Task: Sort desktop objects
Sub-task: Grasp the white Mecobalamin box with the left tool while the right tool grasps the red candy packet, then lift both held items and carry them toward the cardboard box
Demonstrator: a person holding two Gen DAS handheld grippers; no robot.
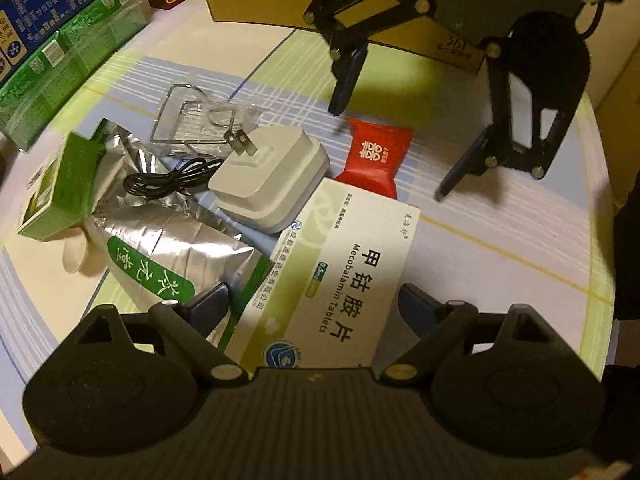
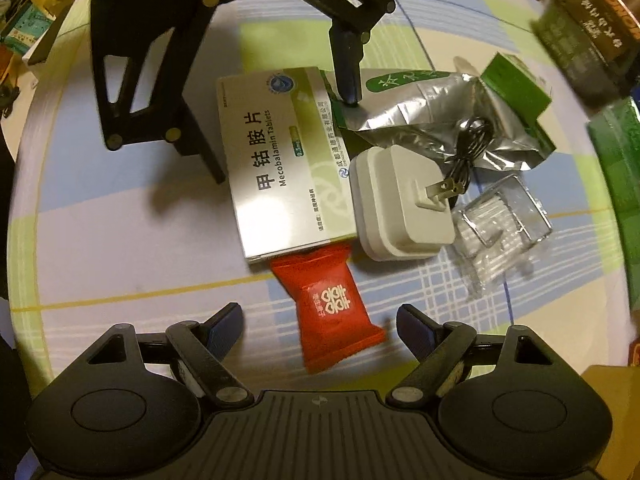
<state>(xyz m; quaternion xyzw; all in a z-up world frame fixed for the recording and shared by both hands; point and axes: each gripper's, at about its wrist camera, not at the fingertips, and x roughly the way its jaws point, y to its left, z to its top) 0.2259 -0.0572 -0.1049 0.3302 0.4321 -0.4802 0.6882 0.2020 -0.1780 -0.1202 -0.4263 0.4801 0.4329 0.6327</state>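
1. Tongs of the right hand (image 2: 318,320) stand open and hold nothing. The red candy packet (image 2: 334,304) lies directly ahead of them, and its near end reaches between the two blue fingertips (image 2: 226,322).
2. Its long axis runs forward along the fingers, a little slanted to the right at the near end. Its far end touches, or goes slightly under, the Mecobalamin tablet box (image 2: 280,160); I cannot tell which.
3. Tongs of the left hand (image 1: 314,304) are also open. The short end of the tablet box (image 1: 340,276) sits between their fingertips, but I cannot tell if the pads touch it. The box's long axis points away from these tongs toward the red packet (image 1: 374,152).
4. My judgement: the right hand is nearer to the packet, the left hand nearer to the box, so each has its own thing in front.
5. Other things lie close together on the tabletop (image 2: 120,240): a white plug adapter (image 2: 400,204) just beside the box, a black cable (image 2: 472,140), a silver foil pouch (image 2: 440,120), and a small green box (image 2: 516,84).
6. The only container I see is a clear plastic tray (image 2: 504,220); whether it holds anything I cannot tell.
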